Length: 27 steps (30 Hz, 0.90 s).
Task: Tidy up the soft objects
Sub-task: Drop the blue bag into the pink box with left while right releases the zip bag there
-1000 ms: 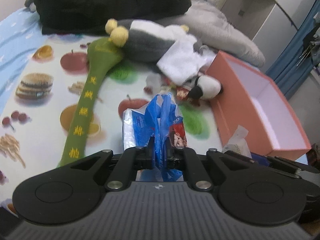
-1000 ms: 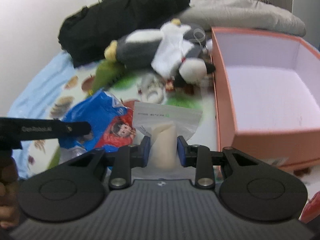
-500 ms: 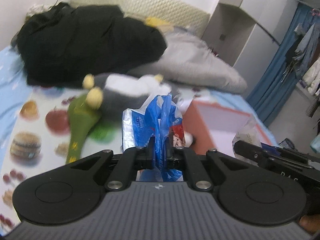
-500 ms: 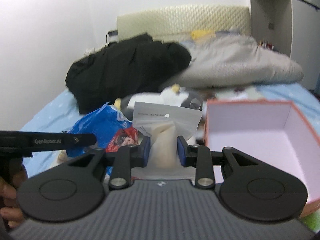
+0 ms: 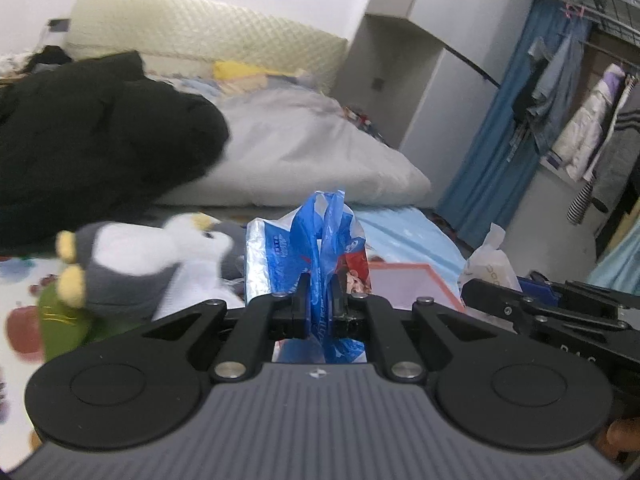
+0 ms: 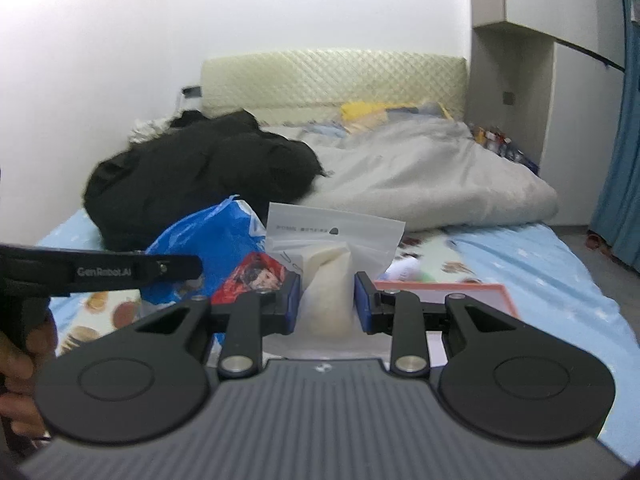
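My left gripper [image 5: 319,304] is shut on a crumpled blue snack bag [image 5: 320,248], held up in the air over the bed. The same blue snack bag [image 6: 208,240] shows at the left of the right wrist view. My right gripper [image 6: 326,306] is shut on a clear zip pouch [image 6: 332,256] with a cream-coloured soft lump inside. Below and behind the bags lies the pink box [image 5: 404,280], its rim [image 6: 444,290] partly hidden by my fingers. A grey-and-white penguin plush [image 5: 132,264] lies on the mat beside a green plush [image 5: 60,320].
A black jacket [image 6: 200,176] and a grey duvet [image 6: 420,180] are heaped at the head of the bed. A fruit-print mat [image 5: 16,320] covers the near part. A white wardrobe [image 5: 432,80] and blue curtain [image 5: 512,128] stand to the right. A person's hand [image 6: 20,360] holds the left gripper.
Both grippers have risen from the mat with their bags still held. The views have tilted up from the mat and box towards the headboard and wall.
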Tool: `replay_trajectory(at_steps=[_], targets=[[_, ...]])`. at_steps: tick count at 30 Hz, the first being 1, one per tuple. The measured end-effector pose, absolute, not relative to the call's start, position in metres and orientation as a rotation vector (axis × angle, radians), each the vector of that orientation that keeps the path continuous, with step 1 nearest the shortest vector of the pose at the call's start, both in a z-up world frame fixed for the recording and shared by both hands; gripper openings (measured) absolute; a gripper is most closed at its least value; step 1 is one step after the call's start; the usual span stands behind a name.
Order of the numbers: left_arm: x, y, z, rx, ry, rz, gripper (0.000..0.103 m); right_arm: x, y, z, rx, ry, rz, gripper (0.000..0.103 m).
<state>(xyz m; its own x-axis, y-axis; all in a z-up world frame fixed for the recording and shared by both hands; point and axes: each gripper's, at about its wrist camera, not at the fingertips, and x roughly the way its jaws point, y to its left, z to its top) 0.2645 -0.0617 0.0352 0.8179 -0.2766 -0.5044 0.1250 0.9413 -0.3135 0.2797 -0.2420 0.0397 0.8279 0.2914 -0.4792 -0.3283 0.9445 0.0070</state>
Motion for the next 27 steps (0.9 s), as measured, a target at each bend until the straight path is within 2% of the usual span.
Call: replay_trajectory(at_steps=[5,13,19,24,26,27], targets=[[0.298,-0.096,0.015,-0.252,0.658,-0.263,0.008,0.304,-0.280,0.020,-0.071,0.602,0.277,0.033],[0.343,-0.144,-0.035,-0.217,0.832,-0.325,0.008,0.339,-0.334,-0.044,0.024,0.837,0.228,0.033],[0.355,-0.165,-0.077,-0.206,0.952,-0.325,0.008,0.346,-0.351,-0.086,0.030,0.927,0.219,0.034],[0.359,-0.169,-0.091,-0.189,0.979,-0.312,0.008,0.349,-0.359,-0.099,0.062,0.952,0.220,0.038],[0.360,-0.169,-0.092,-0.178,0.987,-0.314,0.011,0.350,-0.360,-0.100,0.063,0.945,0.212,0.048],[0.360,-0.169,-0.091,-0.165,0.992,-0.312,0.017,0.352,-0.360,-0.099,0.068,0.941,0.213,0.048]])
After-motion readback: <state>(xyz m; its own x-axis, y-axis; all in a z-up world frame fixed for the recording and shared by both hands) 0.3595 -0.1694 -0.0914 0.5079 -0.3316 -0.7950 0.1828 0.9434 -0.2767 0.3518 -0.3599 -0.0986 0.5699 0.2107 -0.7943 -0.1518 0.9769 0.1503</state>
